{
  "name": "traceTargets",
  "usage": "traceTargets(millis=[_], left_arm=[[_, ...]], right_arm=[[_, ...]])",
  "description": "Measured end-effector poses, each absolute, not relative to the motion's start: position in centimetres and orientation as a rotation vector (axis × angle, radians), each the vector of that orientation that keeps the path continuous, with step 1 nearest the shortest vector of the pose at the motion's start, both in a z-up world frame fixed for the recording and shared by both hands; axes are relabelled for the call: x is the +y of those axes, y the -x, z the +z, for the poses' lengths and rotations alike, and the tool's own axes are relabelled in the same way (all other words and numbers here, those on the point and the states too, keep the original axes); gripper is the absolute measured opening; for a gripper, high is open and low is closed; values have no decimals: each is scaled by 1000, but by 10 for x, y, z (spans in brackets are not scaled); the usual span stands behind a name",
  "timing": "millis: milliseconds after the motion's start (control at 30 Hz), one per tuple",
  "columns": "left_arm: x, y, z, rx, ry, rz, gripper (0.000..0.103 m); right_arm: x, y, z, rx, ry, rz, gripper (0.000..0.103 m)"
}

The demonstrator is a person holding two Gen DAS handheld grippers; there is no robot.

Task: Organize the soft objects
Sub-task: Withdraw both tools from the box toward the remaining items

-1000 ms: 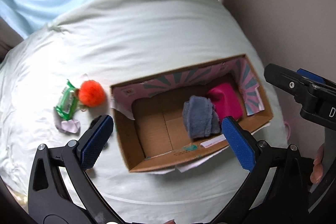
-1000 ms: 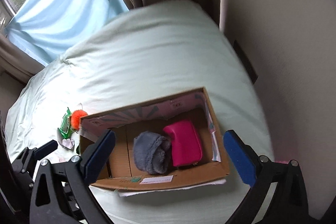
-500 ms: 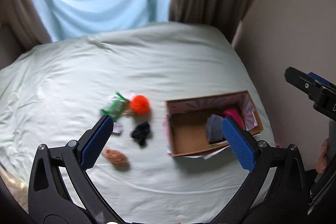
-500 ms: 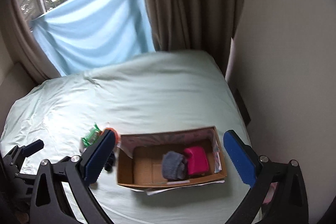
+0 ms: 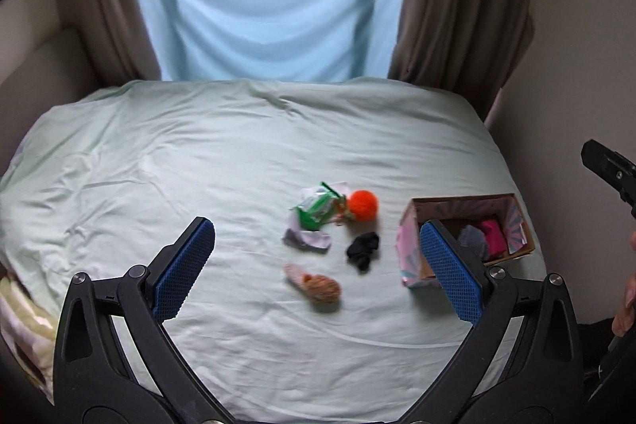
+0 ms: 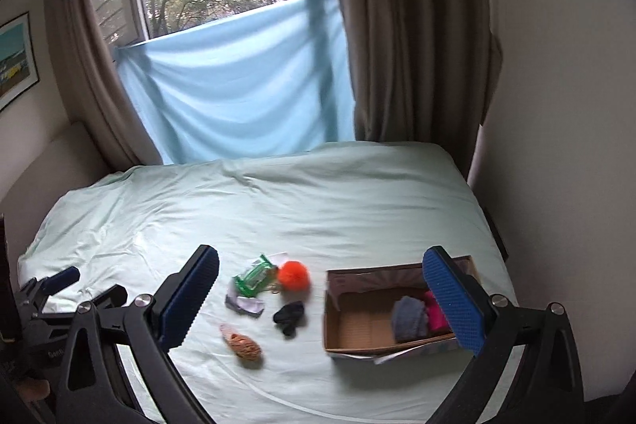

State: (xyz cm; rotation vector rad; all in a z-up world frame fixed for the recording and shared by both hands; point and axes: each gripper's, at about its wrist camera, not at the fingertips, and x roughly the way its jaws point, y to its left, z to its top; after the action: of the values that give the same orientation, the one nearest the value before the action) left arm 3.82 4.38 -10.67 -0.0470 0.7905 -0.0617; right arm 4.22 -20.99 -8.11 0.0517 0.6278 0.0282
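Note:
A cardboard box (image 5: 409,239) (image 6: 357,340) stands on the bed at the right and holds a grey cloth (image 5: 473,241) (image 6: 409,318) and a pink item (image 5: 493,235) (image 6: 435,314). Left of it lie an orange pompom (image 5: 361,205) (image 6: 293,275), a green packet (image 5: 314,209) (image 6: 254,277), a pale cloth (image 5: 308,239) (image 6: 244,304), a black sock (image 5: 362,249) (image 6: 289,316) and a brown slipper-like piece (image 5: 318,285) (image 6: 242,342). My left gripper (image 5: 318,265) and right gripper (image 6: 322,304) are both open, empty, and held well above the bed.
The mint sheet (image 5: 198,165) covers the bed. A blue cloth (image 5: 270,14) and brown curtains (image 5: 457,6) hang at the far end under a window. A wall (image 6: 556,106) runs along the right of the bed. Folded bedding (image 5: 20,328) lies at lower left.
Both grippers have pulled back and up from close over the box. The box looks much smaller and the whole bed, window and loose items have come into view.

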Motion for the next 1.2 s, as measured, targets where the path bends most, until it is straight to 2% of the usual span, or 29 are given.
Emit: traceTargets(millis=[400, 633, 933, 1200], left_arm=[[109, -27, -119, 765, 8, -133, 103], [112, -41, -156, 771, -70, -264, 103], [85, -54, -235, 747, -237, -425, 102], [53, -78, -348, 802, -278, -509, 98]], right_arm=[[-135, -28, -95, 603, -55, 9, 102], [-114, -38, -132, 640, -70, -1, 102], [-105, -58, -207, 700, -40, 11, 102], [-110, -97, -315, 768, 28, 62, 102]])
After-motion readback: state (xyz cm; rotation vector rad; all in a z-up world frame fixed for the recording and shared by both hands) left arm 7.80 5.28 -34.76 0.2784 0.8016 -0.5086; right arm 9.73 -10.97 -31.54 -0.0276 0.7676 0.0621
